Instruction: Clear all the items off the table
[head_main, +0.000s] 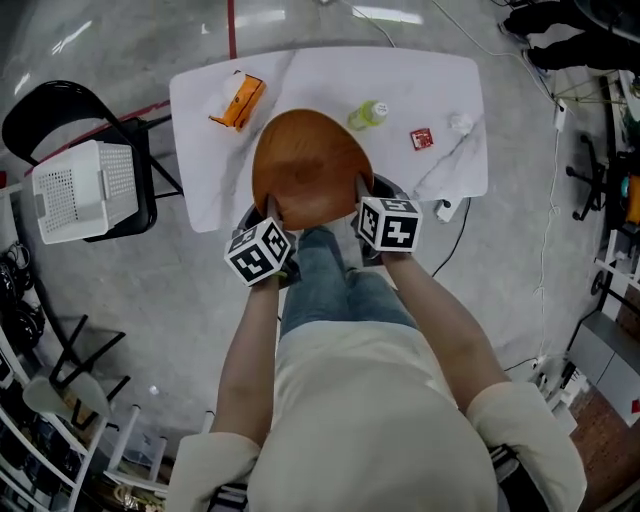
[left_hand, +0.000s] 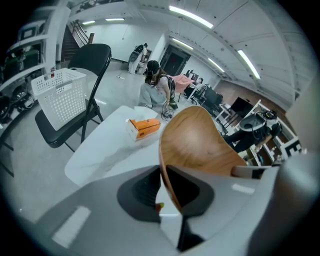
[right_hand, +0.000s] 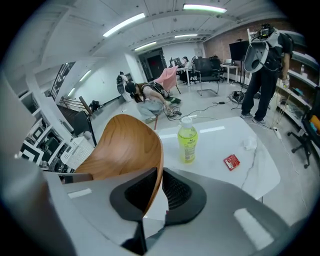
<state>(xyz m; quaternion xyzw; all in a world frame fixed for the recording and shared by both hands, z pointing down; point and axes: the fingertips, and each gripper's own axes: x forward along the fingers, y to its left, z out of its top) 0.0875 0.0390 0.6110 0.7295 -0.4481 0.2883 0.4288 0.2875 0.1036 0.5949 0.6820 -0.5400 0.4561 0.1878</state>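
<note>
The room has a glossy grey concrete floor (head_main: 180, 300), strip lights overhead and desks further back. On the floor stands a white rectangular surface (head_main: 330, 75) with rounded corners and faint grey marble veining. To its left is a black metal folding chair (head_main: 60, 110) carrying a white plastic basket (head_main: 85, 190) with perforated sides.

The wooden bowl (head_main: 310, 165) is a wide, shallow oval shell of smooth, warm brown wood with fine grain. It is held tilted over the near edge of the surface, between the two grippers. The left gripper (left_hand: 162, 172) has its dark ribbed fingers clamped on the thin rim at the bowl's left. The right gripper (right_hand: 160, 175) has its fingers clamped on the rim at the bowl's right.

The items lying on the surface are:
- an orange and white cardboard box (head_main: 238, 100) at the far left
- a clear plastic bottle (head_main: 367, 114) of yellow-green liquid near the middle
- a flat red packet (head_main: 421, 139) to the right of the bottle
- a crumpled white tissue (head_main: 460, 123) just beyond the packet
</note>
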